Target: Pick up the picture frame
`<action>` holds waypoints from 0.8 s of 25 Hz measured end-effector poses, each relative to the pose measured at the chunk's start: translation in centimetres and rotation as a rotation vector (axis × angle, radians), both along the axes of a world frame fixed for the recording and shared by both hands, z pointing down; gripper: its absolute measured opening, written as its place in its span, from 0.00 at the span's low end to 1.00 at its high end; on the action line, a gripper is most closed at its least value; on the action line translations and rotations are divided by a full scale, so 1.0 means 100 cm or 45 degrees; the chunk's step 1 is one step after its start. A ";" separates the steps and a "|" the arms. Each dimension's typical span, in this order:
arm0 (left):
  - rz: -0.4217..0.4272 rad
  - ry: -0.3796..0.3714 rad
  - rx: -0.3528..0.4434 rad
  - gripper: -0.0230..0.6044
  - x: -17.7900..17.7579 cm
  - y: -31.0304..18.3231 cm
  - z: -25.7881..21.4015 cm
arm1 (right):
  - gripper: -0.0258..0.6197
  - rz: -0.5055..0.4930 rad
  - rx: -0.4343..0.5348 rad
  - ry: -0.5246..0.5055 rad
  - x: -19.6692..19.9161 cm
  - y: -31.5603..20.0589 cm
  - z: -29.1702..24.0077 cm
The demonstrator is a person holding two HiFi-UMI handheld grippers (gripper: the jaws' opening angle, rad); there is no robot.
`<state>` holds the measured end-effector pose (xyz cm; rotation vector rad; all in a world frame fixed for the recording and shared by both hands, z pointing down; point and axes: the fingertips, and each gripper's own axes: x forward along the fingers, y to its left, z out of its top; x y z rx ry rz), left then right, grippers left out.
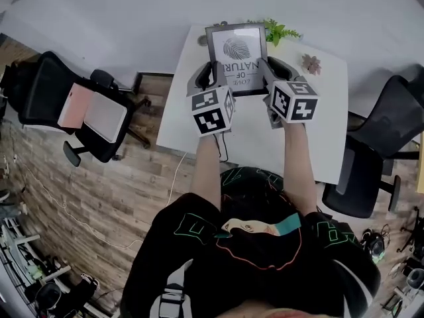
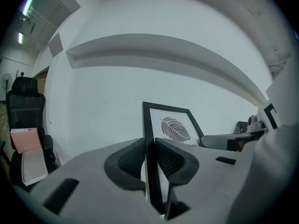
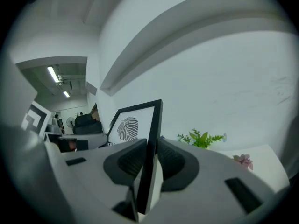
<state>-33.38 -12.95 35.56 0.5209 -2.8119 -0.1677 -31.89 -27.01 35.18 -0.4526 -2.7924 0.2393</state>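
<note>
A black picture frame (image 1: 236, 45) with a leaf print and lettering is held off the white table (image 1: 318, 138), between both grippers. My left gripper (image 1: 211, 73) is shut on its left edge, and my right gripper (image 1: 269, 71) is shut on its right edge. In the left gripper view the frame (image 2: 170, 125) stands upright, its black edge pinched between the dark pads of that gripper (image 2: 150, 149). In the right gripper view the other edge of the frame (image 3: 133, 125) runs between the pads of that gripper (image 3: 150, 154). Both pairs of pads press on the frame.
A small green plant (image 1: 278, 30) and a pink flower (image 1: 310, 63) sit at the table's far right, behind the frame. A black office chair (image 1: 73, 105) with pink and white items stands to the left; another chair (image 1: 371, 177) is at the right. A white wall lies ahead.
</note>
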 end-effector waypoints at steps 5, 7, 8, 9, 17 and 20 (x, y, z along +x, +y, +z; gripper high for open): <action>0.007 -0.138 -0.011 0.15 -0.001 -0.002 -0.042 | 0.16 -0.012 0.001 -0.138 -0.002 -0.002 -0.041; 0.015 -0.174 -0.007 0.15 -0.001 -0.004 -0.054 | 0.16 -0.008 0.011 -0.180 0.000 -0.004 -0.053; 0.019 -0.190 -0.007 0.15 -0.001 -0.004 -0.058 | 0.16 -0.004 0.019 -0.200 0.000 -0.004 -0.057; 0.023 -0.207 -0.007 0.15 -0.002 -0.005 -0.062 | 0.16 -0.001 0.026 -0.220 -0.001 -0.005 -0.062; 0.031 -0.286 -0.004 0.15 -0.001 -0.007 -0.078 | 0.16 -0.001 0.062 -0.302 -0.001 -0.007 -0.081; 0.022 -0.290 -0.002 0.15 -0.003 -0.004 -0.081 | 0.16 -0.005 0.074 -0.313 -0.003 -0.004 -0.084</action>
